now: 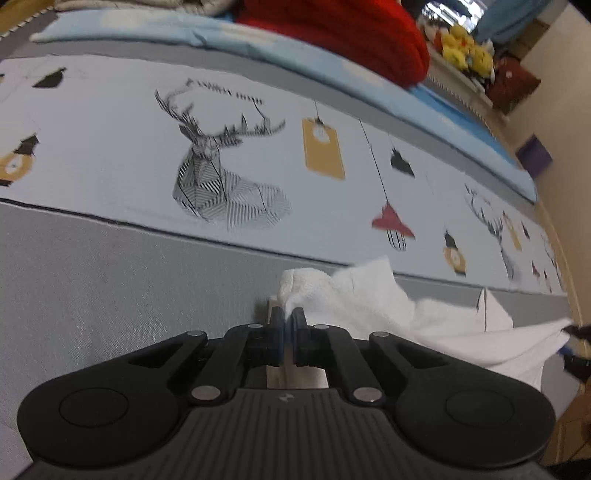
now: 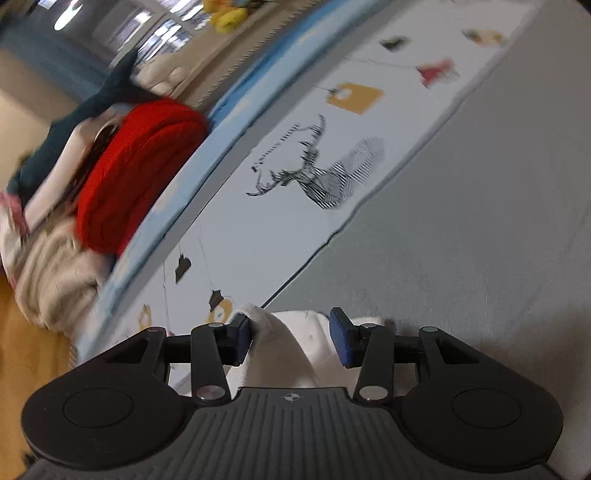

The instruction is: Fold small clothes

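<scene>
Item: white cloth (image 1: 373, 299), rumpled on grey bed sheet (image 1: 110, 280) | Left gripper (image 1: 288, 321): jaws pinched together on cloth's edge | Right gripper (image 2: 291, 336): jaws apart, cloth between, pads not pressing | Backdrop: deer-print band (image 1: 207, 166), red blanket (image 1: 343, 33)

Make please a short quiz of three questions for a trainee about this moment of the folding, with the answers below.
1. True or false: the left gripper is shut on an edge of the white cloth.
2. How do the jaws of the right gripper stand? A) pressed together, B) apart with white cloth between them, C) apart with nothing between them.
3. Which printed animal shows on the pale sheet beyond the cloth?

Key
1. True: its jaws are closed and the cloth's edge comes out from between the tips.
2. B: the blue pads stand apart, and cloth lies between them without being pressed from both sides.
3. A deer with antlers.
</scene>
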`<state>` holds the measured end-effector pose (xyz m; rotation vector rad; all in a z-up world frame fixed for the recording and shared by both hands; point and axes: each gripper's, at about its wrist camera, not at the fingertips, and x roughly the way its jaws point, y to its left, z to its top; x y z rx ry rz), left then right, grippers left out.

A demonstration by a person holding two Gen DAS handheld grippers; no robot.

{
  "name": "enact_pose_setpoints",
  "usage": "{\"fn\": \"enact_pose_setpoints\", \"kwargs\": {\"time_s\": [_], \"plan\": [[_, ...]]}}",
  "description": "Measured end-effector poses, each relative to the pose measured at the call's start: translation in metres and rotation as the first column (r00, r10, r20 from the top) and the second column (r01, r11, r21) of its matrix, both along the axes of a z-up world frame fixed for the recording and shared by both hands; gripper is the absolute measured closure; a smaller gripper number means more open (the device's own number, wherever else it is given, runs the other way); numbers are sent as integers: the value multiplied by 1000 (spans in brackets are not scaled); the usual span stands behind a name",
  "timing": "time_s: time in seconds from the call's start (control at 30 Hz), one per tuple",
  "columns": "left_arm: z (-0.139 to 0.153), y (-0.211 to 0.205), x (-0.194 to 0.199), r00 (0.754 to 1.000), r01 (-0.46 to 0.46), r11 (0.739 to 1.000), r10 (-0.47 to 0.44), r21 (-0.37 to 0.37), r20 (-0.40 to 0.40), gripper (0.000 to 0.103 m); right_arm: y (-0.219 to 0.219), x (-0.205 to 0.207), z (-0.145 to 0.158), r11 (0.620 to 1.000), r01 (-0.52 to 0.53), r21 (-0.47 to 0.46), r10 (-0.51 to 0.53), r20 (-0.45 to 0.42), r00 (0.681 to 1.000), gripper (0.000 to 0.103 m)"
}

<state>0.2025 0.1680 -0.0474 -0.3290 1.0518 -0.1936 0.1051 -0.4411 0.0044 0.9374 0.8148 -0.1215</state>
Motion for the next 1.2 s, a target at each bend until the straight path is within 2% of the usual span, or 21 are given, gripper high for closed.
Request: {"fn": "enact_pose_setpoints", "kwargs": {"time_s": [0.07, 0.13, 0.2, 0.27, 0.33, 0.4, 0.43, 0.47, 0.53, 0.6, 0.67, 0.83, 0.93, 1.0, 1.2], "plan": [[0, -2, 1, 1000, 5, 1000, -5, 7, -2, 99, -6, -2, -9, 999, 35, 38, -33, -45, 998, 57], [-1, -4, 2, 1000, 16, 1000, -16, 20, -9, 99, -2, 1, -13, 1000, 6, -26, -9, -125, 992, 54], [-2, -5, 3, 1000, 19, 1000, -19, 15, -19, 99, 3, 2, -12, 998, -32, -48, 26, -124, 992, 54], [-3, -5, 3, 1000, 16, 1000, -16, 13, -22, 99, 4, 1, -6, 998, -55, -26, 53, -63, 997, 54], [-3, -5, 4, 1000, 11, 1000, -10, 8, -21, 99, 3, -3, 9, 999, -37, -27, 38, 70, 997, 54], [-3, -3, 4, 1000, 2, 1000, -2, 8, -20, 99, -1, -11, 23, 1000, 9, -15, -6, 196, 981, 54], [-2, -1, 4, 1000, -11, 1000, 11, 9, -18, 99, -3, -13, 25, 999, 24, -23, -18, 210, 978, 53], [-2, 1, 4, 999, -28, 1000, 28, 4, -18, 99, -3, -12, 25, 997, 26, -66, -14, 182, 983, 53], [-4, 5, 4, 997, -65, 998, 65, -2, -29, 99, 4, -5, 18, 982, -15, -188, 26, 58, 998, 53], [-9, 6, 6, 994, -91, 996, 91, 3, -55, 99, 12, 3, 7, 960, -87, -267, 71, -69, 995, 53], [-10, 5, 6, 994, -93, 996, 94, 8, -61, 99, 20, 8, 1, 932, -159, -325, 117, -145, 982, 53], [-11, -1, 8, 995, -79, 997, 79, 9, -67, 99, 43, 14, -6, 886, -299, -356, 244, -191, 951, 54], [-12, -3, 10, 994, -79, 997, 79, 10, -71, 98, 56, 25, -13, 835, -375, -402, 300, -239, 924, 54], [-13, -4, 11, 994, -82, 997, 83, 10, -77, 95, 63, 34, -13, 809, -389, -441, 312, -239, 920, 54], [-17, -5, 14, 993, -79, 997, 80, 13, -88, 95, 69, 57, -14, 814, -351, -462, 299, -185, 936, 56]]}}
